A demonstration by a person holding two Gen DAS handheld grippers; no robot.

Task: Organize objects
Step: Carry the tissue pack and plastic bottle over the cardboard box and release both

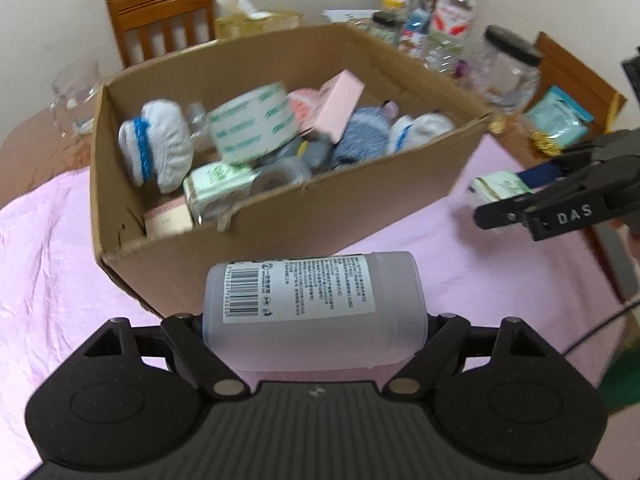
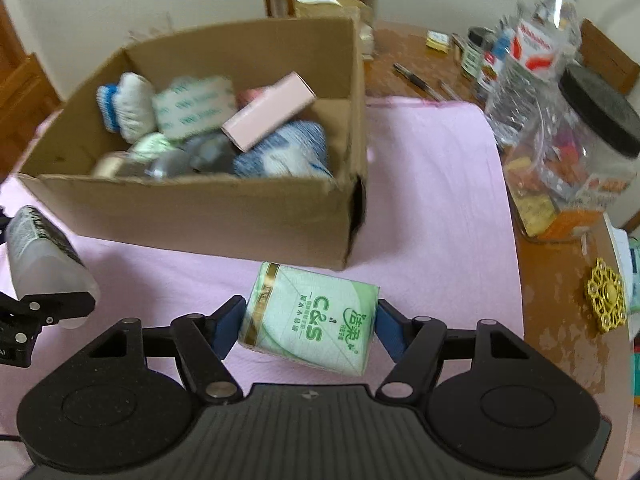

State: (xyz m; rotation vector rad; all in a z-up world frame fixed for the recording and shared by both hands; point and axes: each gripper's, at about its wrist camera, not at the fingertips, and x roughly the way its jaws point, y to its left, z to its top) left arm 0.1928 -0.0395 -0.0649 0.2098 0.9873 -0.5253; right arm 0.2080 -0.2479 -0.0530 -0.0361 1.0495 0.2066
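My left gripper (image 1: 314, 316) is shut on a frosted plastic bottle (image 1: 312, 304) with a white barcode label, held sideways just in front of the cardboard box (image 1: 280, 216). The same bottle (image 2: 40, 256) shows at the left edge of the right wrist view. My right gripper (image 2: 310, 320) is shut on a green-and-white tissue pack (image 2: 310, 318), held above the pink cloth (image 2: 432, 200) near the box's front right corner. The box (image 2: 192, 208) holds rolled socks, a tape roll (image 1: 252, 120), a pink carton (image 2: 268, 110) and other small items.
Right of the cloth, on the wooden table (image 2: 560, 320), stand a glass jar with a black lid (image 2: 580, 152), a water bottle (image 2: 532, 44), cans and pens. A gold ornament (image 2: 606, 300) lies near the edge. Chairs (image 1: 160, 20) and a tissue box (image 1: 256, 16) sit behind.
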